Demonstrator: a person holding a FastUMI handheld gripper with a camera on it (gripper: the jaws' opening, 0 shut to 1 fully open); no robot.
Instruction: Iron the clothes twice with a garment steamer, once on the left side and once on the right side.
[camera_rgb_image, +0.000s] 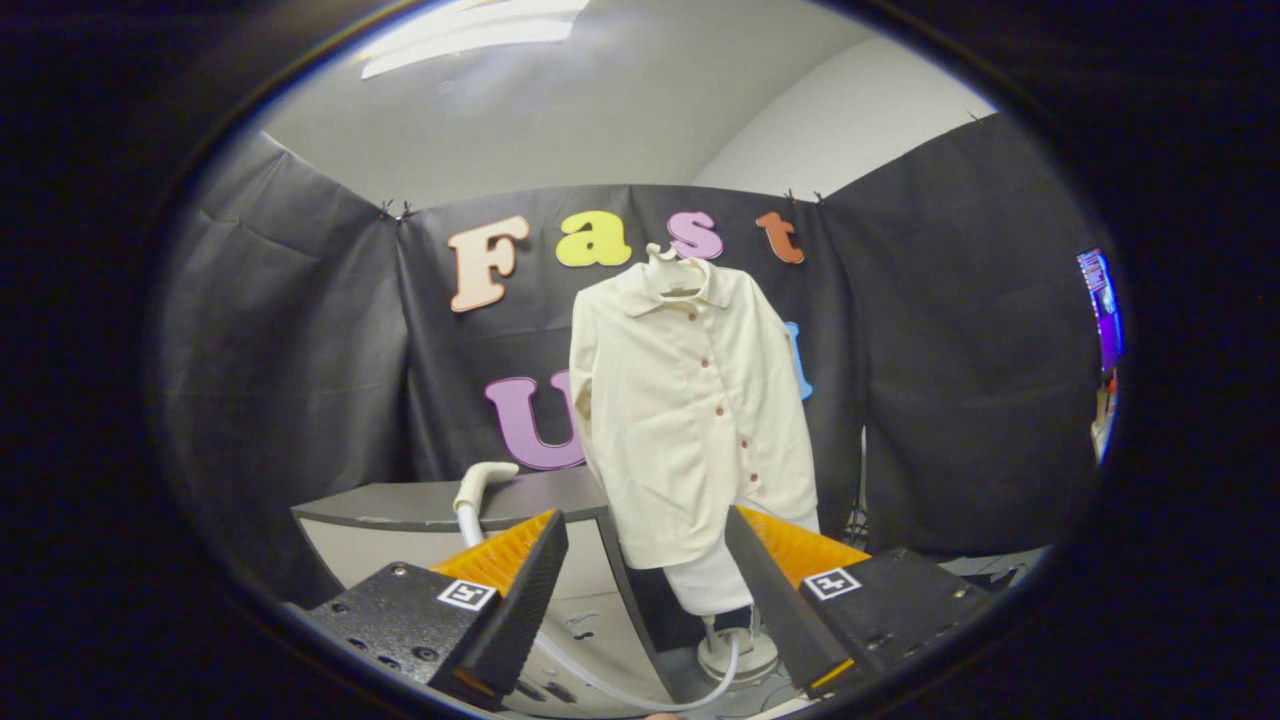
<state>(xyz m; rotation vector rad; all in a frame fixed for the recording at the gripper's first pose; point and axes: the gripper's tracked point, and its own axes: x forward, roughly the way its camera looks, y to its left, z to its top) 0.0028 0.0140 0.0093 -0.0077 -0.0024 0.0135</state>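
The claw (645, 585) is spread wide and holding nothing, aimed at the cream shirt (690, 400) hung up on a hanger so both sides are reachable, with the steamer head (483, 480) parked on the counter (400, 505) just beyond the fingers.

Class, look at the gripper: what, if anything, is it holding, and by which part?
Nothing. The gripper has its jaws open and empty, with the steamer head and the hanging shirt well beyond them.
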